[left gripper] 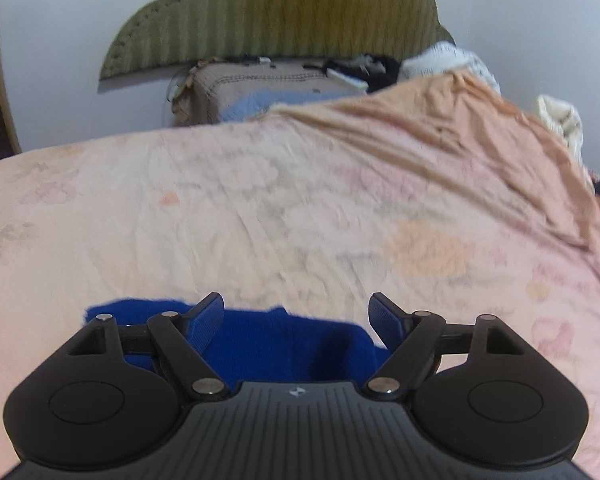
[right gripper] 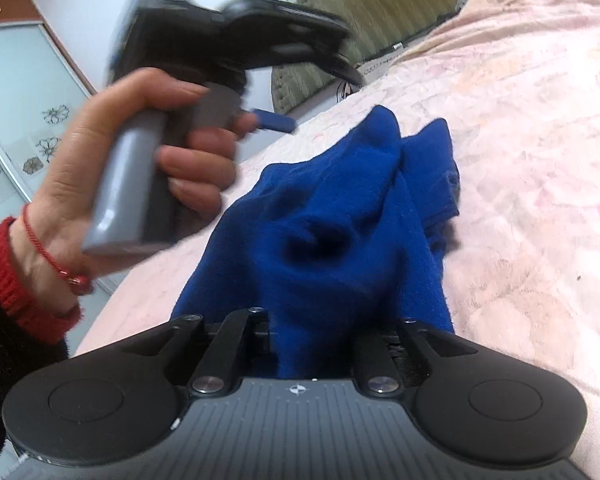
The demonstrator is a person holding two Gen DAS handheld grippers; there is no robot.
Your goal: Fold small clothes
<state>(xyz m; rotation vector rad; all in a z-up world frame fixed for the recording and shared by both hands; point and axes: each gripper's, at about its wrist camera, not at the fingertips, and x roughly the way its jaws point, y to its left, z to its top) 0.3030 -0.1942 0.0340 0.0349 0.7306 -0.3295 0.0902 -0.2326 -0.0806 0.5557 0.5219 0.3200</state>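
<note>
Two claws work one blue knit garment [right gripper: 340, 220] bunched on the bed [right gripper: 520, 160]: right claw [right gripper: 312, 344] pinches its near edge, left claw [left gripper: 296, 316] gapes wide at ten o'clock, needing a fresh grip.

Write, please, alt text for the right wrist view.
The right hand-held gripper pinches a crumpled blue garment lying on a pink floral bedsheet. At left, a hand raises the left hand-held gripper, blurred, above it.

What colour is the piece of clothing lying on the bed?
The garment is a solid deep blue, with no pattern that shows. The right wrist view shows it best.
</note>
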